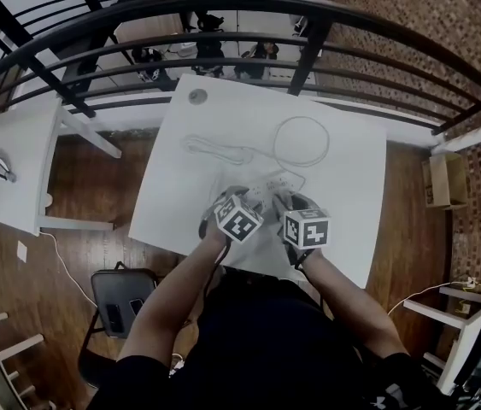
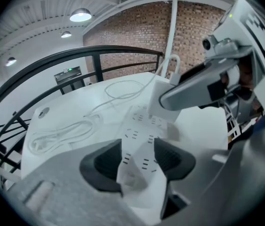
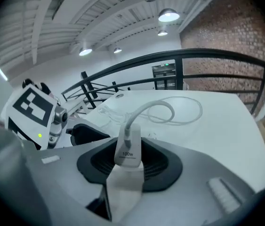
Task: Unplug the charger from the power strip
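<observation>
I am holding the power strip [image 2: 139, 136] in the left gripper [image 2: 139, 160], with the pads clamping its near end. Its long axis is running straight ahead from the jaws. The charger [image 3: 127, 146] is sitting between the pads of the right gripper [image 3: 132, 163], which is narrowed onto the charger's white body. The charger's cable [image 3: 170, 108] is leaving its far end and looping out ahead onto the surface [image 3: 226, 126].

The pull turns on this: the charger is standing on the strip's face ahead of the left gripper's jaws, and the right gripper is reaching it from the left gripper's right. I judge I should be pulling it squarely off that face while the left gripper is bracing the strip.

The left gripper view is showing the charger sitting against the strip, with the strip's own cord [image 2: 61, 135] lying coiled ahead and to the left. I cannot tell whether the prongs are out. The right gripper view is hiding the strip behind the charger, but it is showing the grip clearly. The head view is showing both grippers close together over the surface's near part.
</observation>
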{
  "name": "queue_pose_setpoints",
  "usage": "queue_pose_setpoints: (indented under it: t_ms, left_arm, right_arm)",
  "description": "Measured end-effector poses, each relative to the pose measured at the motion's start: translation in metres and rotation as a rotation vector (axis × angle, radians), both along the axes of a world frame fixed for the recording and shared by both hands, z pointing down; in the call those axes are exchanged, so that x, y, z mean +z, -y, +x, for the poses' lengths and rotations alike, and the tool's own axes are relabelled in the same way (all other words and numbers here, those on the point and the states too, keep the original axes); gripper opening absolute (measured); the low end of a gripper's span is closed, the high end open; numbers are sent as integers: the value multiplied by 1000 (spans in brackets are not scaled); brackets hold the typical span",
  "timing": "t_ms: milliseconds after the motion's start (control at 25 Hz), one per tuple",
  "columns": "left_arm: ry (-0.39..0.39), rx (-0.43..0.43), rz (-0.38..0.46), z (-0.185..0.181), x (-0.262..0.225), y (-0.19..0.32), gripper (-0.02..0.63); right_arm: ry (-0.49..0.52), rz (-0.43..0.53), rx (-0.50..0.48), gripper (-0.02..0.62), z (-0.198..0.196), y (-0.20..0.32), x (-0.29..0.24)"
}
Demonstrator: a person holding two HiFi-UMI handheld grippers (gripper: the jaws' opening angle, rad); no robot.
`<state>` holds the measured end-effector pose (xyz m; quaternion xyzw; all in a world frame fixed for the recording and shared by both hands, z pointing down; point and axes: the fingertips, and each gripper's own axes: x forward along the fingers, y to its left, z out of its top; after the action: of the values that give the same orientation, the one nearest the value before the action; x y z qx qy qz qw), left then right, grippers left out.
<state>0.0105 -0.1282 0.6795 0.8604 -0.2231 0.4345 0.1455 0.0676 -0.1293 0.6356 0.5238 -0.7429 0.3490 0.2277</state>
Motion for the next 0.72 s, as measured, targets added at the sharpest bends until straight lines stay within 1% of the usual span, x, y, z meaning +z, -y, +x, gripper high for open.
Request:
queue_pose_setpoints:
  t_ms: [80, 200, 280, 360, 480, 560, 720]
  left_arm:
    - [-36, -57, 22, -6, -9, 2, 218]
    - [-138, -173, 33, -14, -32, 1, 210]
    - [-213, -241, 0, -19, -53, -9, 205]
    - [-291, -306, -41, -24, -71, -21, 186]
    - [-376, -394, -74, -37, -85, -37, 164]
    - [-409, -427, -90, -43, -94, -48, 164]
    - [-425, -432, -133, -50, -104, -76, 164]
  right_arm:
    - [74, -5, 40, 143, 6, -1, -8]
    - [176, -11, 68, 143, 19, -7, -16]
    - [256, -16, 89, 143, 30, -15, -24]
    - [329, -18, 118, 143, 42, -24, -28]
    - [412, -24, 188, 143, 63, -35, -28]
    - [449, -30, 245, 143, 79, -44, -25]
    - [525, -54, 355, 143, 102, -63, -11]
